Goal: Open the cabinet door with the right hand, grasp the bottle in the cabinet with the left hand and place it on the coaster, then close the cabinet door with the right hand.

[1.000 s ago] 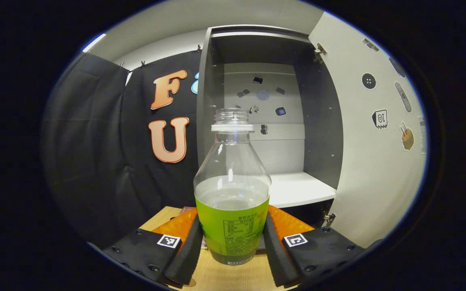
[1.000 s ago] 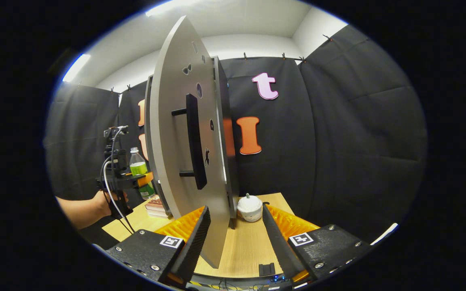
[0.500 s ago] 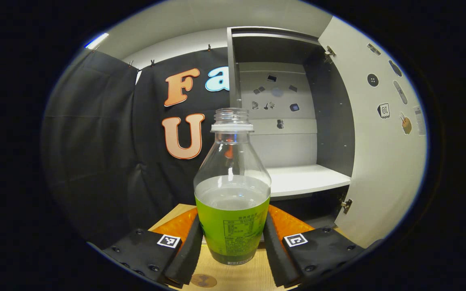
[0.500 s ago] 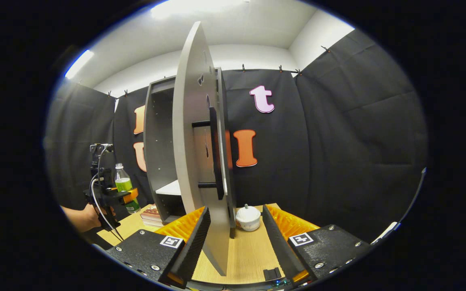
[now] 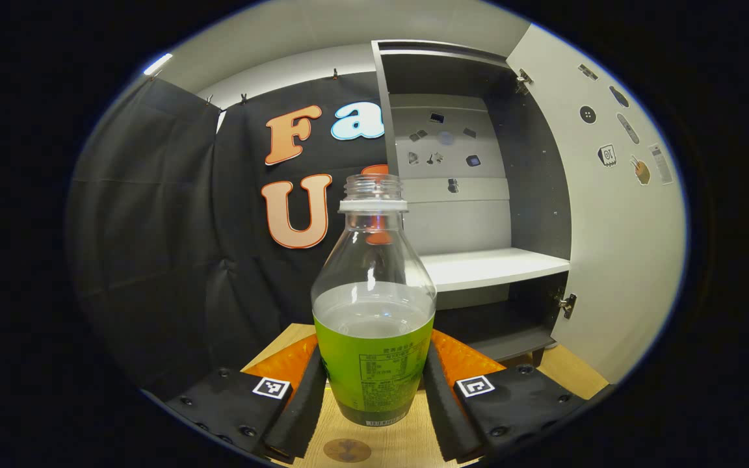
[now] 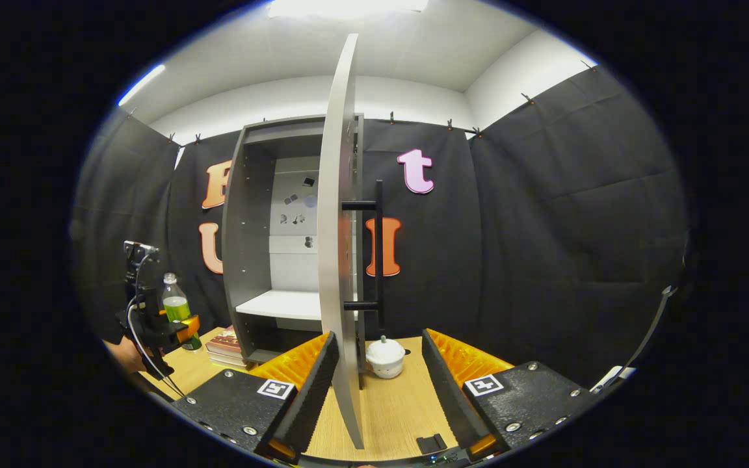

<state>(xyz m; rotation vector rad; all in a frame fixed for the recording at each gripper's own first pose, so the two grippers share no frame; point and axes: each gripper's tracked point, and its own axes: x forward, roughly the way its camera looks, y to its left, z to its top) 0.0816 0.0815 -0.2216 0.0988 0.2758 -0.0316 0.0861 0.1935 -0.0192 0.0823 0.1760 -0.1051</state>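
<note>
Left gripper view: bottle [image 5: 373,312] sits upright between the left gripper [image 5: 372,396] fingers, both pressing its green label band, clenched on it. Held out of the cabinet [image 5: 478,195], above the wooden table [image 5: 374,442].
Coaster: small round disc [image 5: 346,450] on the table, just below/in front of the bottle; not yet set down on it, by my read.
Right gripper view: right gripper [image 6: 374,383] jaws spread apart, straddling the edge of the open cabinet door [image 6: 339,260], neither finger visibly pressing it. Door handle [image 6: 378,253] is farther up, untouched.
Handling (judgement): thin clear plastic, no cap on, liquid about halfway up, so light-ish but sloshy; keep it vertical or it spills. Walls prob flex under a hard squeeze. Label band is a good hold spot (less slippery than bare plastic).
Writing: fine print and a barcode-like strip on the label, too small to read.
Other: books [image 6: 228,343] by the cabinet foot, white lidded pot [image 6: 385,356] beyond the door.
</note>
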